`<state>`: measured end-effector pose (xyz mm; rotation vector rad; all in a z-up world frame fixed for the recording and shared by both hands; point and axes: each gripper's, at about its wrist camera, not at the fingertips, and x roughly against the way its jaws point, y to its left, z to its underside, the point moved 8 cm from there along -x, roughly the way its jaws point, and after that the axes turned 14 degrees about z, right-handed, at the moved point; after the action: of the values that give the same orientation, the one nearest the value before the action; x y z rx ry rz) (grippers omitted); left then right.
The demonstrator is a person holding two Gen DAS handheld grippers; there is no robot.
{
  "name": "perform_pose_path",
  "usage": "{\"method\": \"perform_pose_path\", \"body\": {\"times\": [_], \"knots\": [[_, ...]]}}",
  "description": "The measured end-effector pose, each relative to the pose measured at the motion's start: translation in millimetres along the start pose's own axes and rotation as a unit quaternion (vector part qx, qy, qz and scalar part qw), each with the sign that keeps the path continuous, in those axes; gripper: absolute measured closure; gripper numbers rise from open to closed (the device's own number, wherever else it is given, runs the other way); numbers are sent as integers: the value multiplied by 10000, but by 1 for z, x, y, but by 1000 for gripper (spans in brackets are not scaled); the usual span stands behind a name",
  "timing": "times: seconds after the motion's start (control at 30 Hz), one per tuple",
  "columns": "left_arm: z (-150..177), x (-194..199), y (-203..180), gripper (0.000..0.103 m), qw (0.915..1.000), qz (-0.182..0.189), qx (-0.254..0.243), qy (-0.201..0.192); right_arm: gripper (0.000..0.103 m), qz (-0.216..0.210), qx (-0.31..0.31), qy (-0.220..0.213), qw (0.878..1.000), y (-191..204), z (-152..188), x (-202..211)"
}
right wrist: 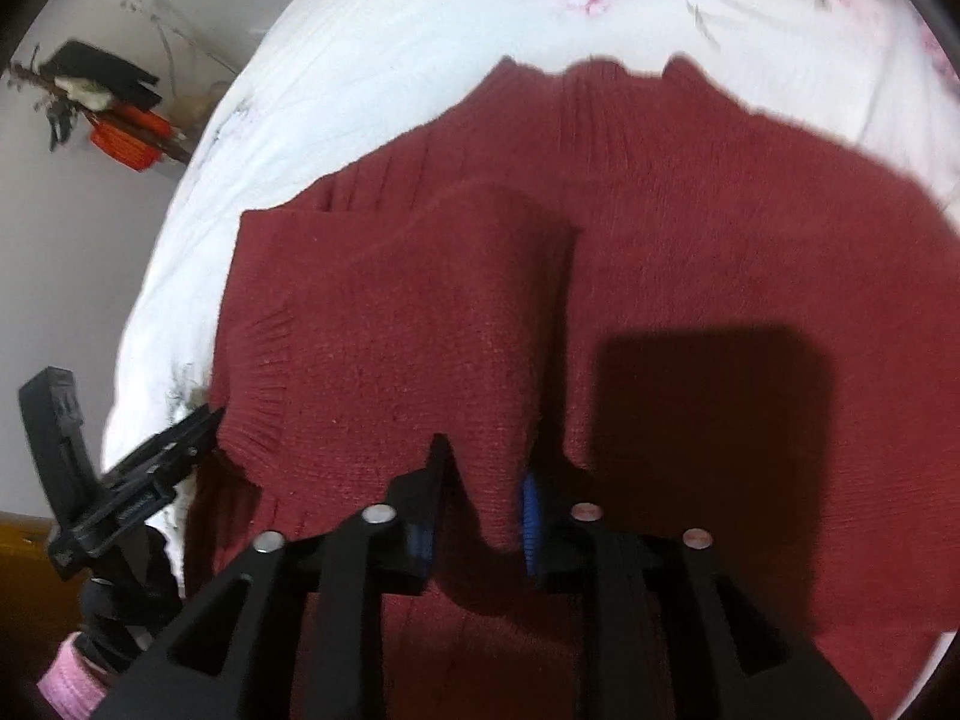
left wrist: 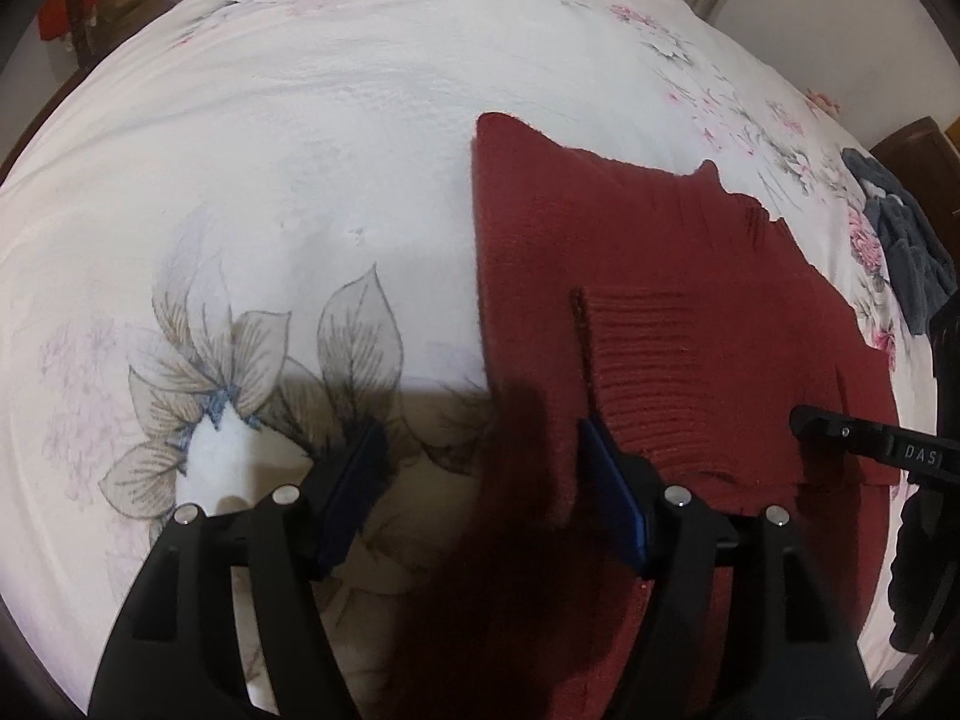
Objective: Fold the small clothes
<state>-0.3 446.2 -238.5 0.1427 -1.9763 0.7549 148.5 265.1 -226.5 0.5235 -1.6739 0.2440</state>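
A dark red knit sweater (left wrist: 660, 300) lies spread on a white floral bedsheet (left wrist: 300, 180). My left gripper (left wrist: 480, 480) stands wide open at the sweater's near left edge, and that edge runs between its blue pads. In the right wrist view my right gripper (right wrist: 480, 504) is shut on a raised fold of the red sweater (right wrist: 720, 210), which forms a ridge running away from the fingers. The ribbed band (right wrist: 264, 384) hangs at the left of that fold. The left gripper (right wrist: 204, 420) shows there at the sweater's left edge.
A dark grey garment (left wrist: 906, 252) lies at the bed's right side, next to dark wooden furniture (left wrist: 912, 144). Orange and black items (right wrist: 129, 132) hang on the wall beyond the bed. A pink sleeve (right wrist: 66, 684) shows at the lower left.
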Motion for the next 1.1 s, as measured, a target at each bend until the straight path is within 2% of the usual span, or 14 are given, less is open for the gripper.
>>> {"method": "perform_pose_path", "body": {"times": [0.07,0.1,0.17,0.3,0.43,0.5,0.67,0.73,0.8,0.87,1.0,1.1], "knots": [[-1,13,5,36,9999,46,115,-120,72,345,259,-391,9983,9,-6,21],[-2,22,8,36,9997,49,153,-202,67,431,356,-533,9970,6,1,30],[-2,37,14,35,9992,37,231,-327,63,388,611,-791,9942,25,-1,48],[1,54,22,35,9984,33,371,-420,60,-4,1286,-695,9893,82,5,51],[4,61,27,34,9981,3,420,-442,60,-67,1747,-531,9832,130,12,28],[7,61,31,34,9980,-6,456,-434,60,-80,1847,-390,9820,141,16,14],[12,58,35,34,9977,15,545,-403,58,-26,1807,-253,9832,141,15,-8],[13,55,34,34,9977,30,558,-374,66,-56,1750,-227,9843,140,11,-12],[14,53,31,34,9978,43,550,-356,90,29,1746,-252,9843,129,9,-10],[11,52,26,34,9981,59,500,-353,94,-90,1651,-271,9859,123,6,-7],[3,49,12,34,9986,38,335,-404,95,-525,1149,-538,9905,99,0,20],[-4,45,-3,34,9988,92,214,-431,95,-865,475,-729,9924,66,-9,42]]}}
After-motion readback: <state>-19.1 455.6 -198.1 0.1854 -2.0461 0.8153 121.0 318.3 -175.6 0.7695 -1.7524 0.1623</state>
